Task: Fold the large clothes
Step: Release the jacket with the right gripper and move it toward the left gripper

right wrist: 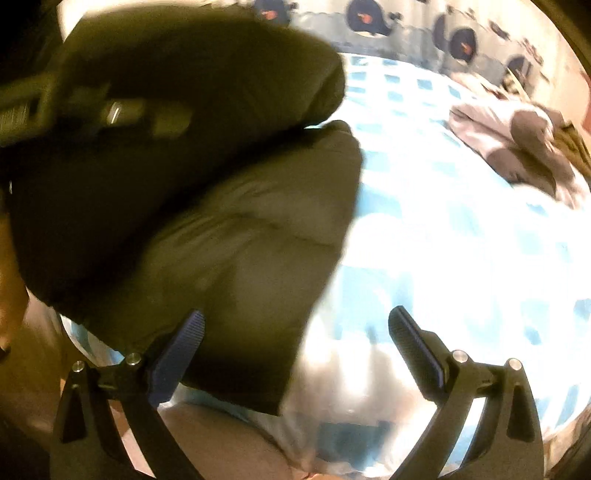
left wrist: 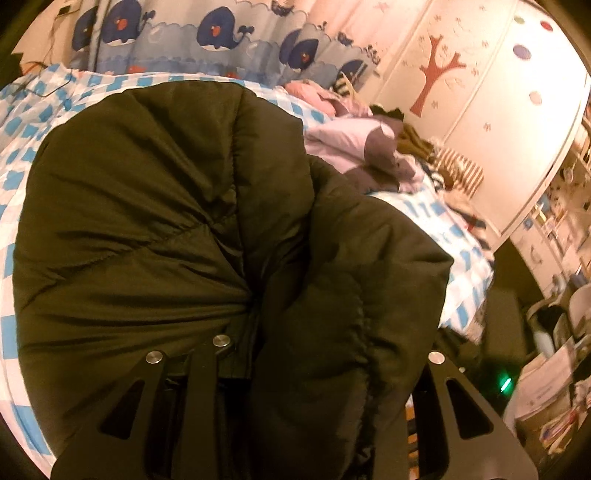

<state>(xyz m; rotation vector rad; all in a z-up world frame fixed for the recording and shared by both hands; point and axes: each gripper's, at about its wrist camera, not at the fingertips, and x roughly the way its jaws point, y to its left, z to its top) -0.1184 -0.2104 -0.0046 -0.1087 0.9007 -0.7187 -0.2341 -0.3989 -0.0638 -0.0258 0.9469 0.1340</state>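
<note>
One checked bedsheet [right wrist: 424, 206] — whale curtain [left wrist: 221, 33], wardrobe [left wrist: 480, 92] behind.

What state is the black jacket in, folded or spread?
Partly folded: the jacket is bunched and doubled over itself on the bed, one layer over another, gathered at the left claw.

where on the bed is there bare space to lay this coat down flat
The widest bare stretch of checked bedspread lies right of the dark padded coat, ahead of the open right gripper, up to the whale curtain. The pile of clothes by the wardrobe crowds the far corner. The left gripper is buried in the coat.
</note>
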